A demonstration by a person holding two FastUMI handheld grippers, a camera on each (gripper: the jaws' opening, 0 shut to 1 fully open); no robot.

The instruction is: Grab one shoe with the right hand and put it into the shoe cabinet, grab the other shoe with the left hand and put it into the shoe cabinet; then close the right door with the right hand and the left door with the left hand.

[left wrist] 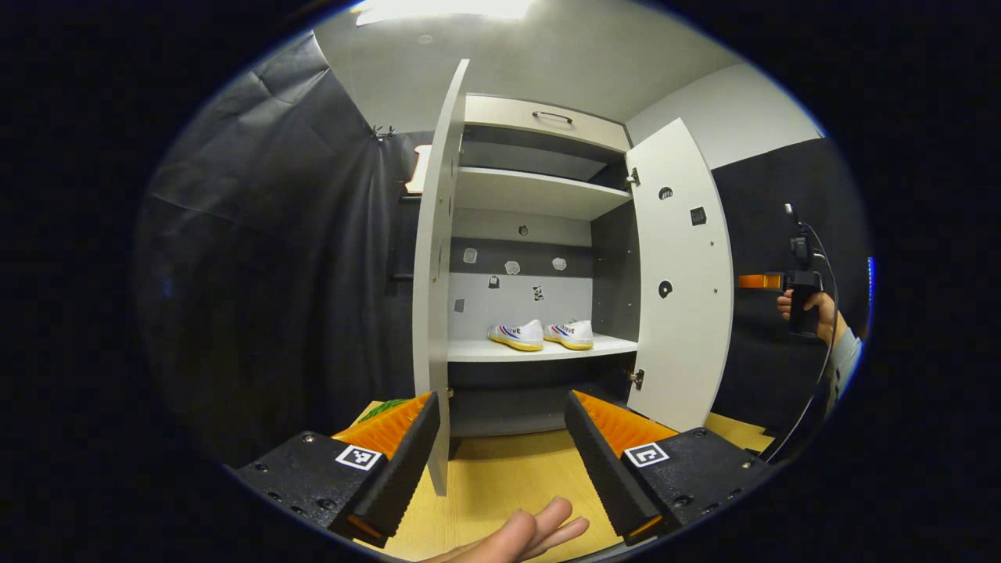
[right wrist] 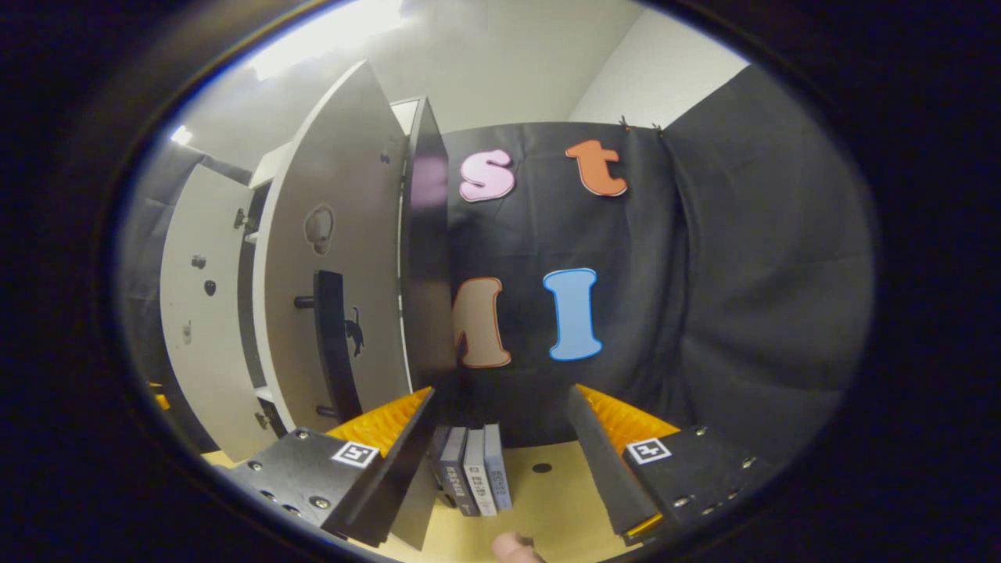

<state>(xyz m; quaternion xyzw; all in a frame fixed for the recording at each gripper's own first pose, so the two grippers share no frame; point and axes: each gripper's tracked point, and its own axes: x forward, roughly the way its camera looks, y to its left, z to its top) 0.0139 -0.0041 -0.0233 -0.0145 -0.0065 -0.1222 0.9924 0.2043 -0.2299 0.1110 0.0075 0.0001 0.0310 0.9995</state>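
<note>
White canvas shoes (left wrist: pixel 541 335) on smooth cabinet shelf (left wrist: pixel 539 349), flat doors (left wrist: pixel 679 281) ajar.

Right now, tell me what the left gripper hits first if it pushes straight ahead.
Probably the cabinet's lower dark panel under the shelf with the two shoes; the left door edge sits just beside the left gripper. Depth is unclear.

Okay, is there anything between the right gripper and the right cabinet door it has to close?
Nothing visible. The open right gripper points past the white right cabinet door, whose black bar handle shows unobstructed to its left.
</note>
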